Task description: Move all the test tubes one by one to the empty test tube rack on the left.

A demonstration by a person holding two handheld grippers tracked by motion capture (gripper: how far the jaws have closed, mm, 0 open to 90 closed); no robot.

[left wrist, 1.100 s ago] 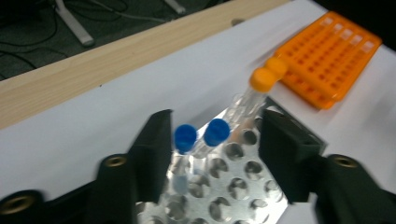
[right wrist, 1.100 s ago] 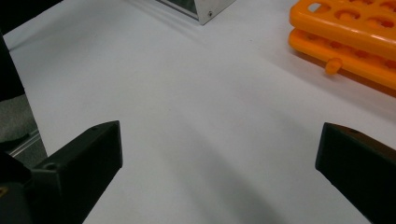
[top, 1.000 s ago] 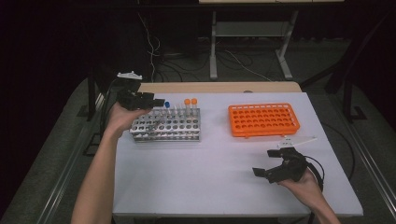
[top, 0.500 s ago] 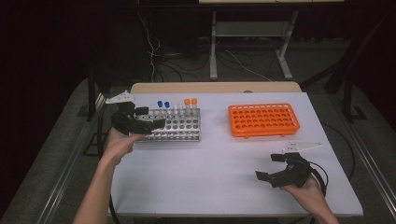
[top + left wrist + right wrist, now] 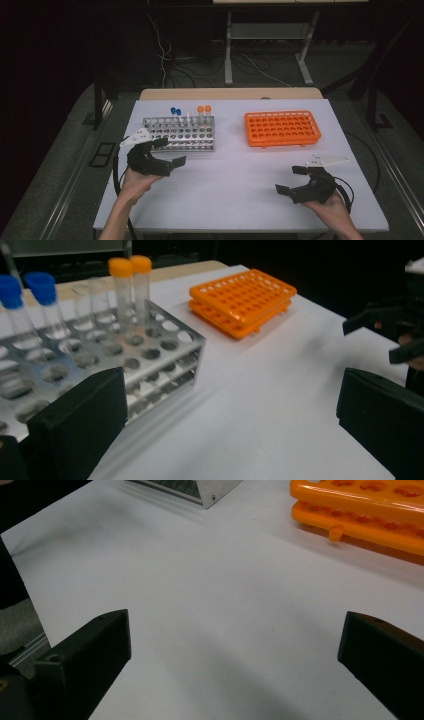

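A metal tube rack stands at the table's far left, holding two blue-capped tubes, two orange-capped tubes and a few clear uncapped ones. An empty orange rack lies to its right. My left gripper hovers low at the metal rack's near left corner. It is open, its jaws have just been opening wider, and nothing is between them. In the left gripper view the metal rack sits just beyond the left gripper. My right gripper rests open and empty near the front right edge.
The white tabletop stretches bare between the two hands. Cables trail from both grippers over the near edge. Beyond the table are a dark floor, loose cables and the metal legs of a bench.
My left hand has come from the metal rack's far left corner toward me and down, to the rack's near left corner. The right hand has stayed put.
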